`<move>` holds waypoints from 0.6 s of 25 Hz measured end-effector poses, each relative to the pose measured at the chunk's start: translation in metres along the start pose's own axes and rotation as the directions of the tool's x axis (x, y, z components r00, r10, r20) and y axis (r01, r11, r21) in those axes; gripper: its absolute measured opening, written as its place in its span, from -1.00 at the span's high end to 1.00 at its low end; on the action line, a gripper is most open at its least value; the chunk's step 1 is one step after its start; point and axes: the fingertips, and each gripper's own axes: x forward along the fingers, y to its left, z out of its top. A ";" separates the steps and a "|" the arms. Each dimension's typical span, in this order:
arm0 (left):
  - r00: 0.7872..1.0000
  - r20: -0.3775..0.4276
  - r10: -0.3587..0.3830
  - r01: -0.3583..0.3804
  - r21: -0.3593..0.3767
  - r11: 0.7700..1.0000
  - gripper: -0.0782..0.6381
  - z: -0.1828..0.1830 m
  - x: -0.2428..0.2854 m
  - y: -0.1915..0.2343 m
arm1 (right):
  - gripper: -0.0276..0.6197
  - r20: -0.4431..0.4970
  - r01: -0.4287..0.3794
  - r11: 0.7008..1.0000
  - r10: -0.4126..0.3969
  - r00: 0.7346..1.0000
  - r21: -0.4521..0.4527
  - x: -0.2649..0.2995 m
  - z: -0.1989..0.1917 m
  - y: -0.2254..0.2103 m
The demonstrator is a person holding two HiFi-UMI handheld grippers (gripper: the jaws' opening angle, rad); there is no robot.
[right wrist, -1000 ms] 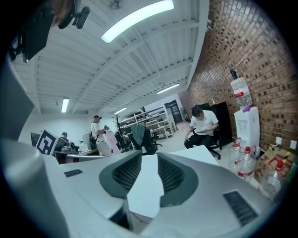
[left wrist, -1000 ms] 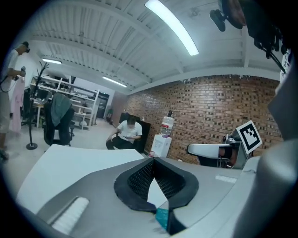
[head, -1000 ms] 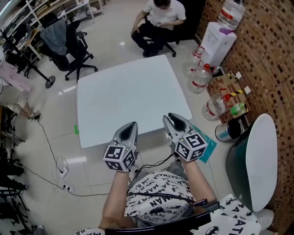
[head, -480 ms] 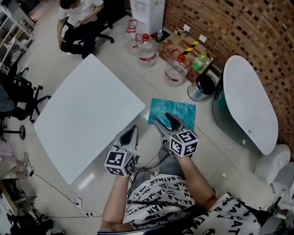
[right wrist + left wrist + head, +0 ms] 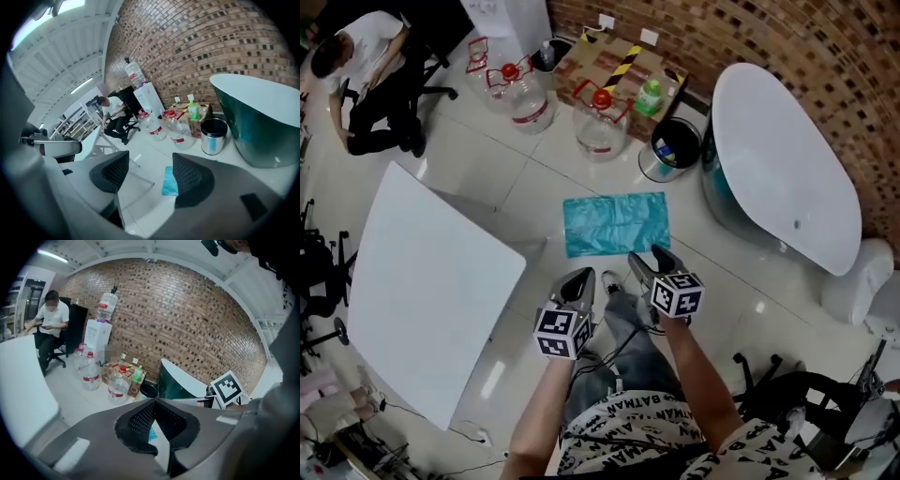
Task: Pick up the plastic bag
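From the head view, both forearms reach out ahead of the body, side by side, each tool tipped forward and down at the floor point(image 5: 741, 281). The left tool point(image 5: 579, 283) sits a little nearer the body than the right tool point(image 5: 652, 264). The plastic bag point(image 5: 616, 223) lies flat on the tiles just beyond the tips, between the white counter point(image 5: 422, 300) and a metal bin point(image 5: 670, 150), and neither tool touches it. In the left gripper view, my left tool point(image 5: 154, 402) has its pads meeting at the tips with nothing pinched, and a sliver of the bag point(image 5: 151, 435) shows through the gap below. In the right gripper view, my right tool point(image 5: 150, 165) has just been opening and stands wide and empty, with the bag point(image 5: 169, 181) on the floor beyond it.
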 end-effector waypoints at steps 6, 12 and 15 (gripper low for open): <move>0.993 -0.111 -0.051 0.051 -0.004 0.999 0.77 -0.047 0.109 0.007 | -0.03 -0.058 0.145 0.983 -0.139 0.989 0.115 0.048 -0.045 -0.107; 0.961 -0.252 -0.117 0.123 0.008 0.992 0.78 -0.128 0.213 0.001 | -0.03 -0.229 0.277 0.930 -0.222 0.948 0.241 0.096 -0.150 -0.216; 0.940 -0.310 -0.146 0.165 0.038 0.985 0.77 -0.172 0.264 0.001 | -0.03 -0.292 0.322 0.900 -0.237 0.927 0.293 0.126 -0.200 -0.260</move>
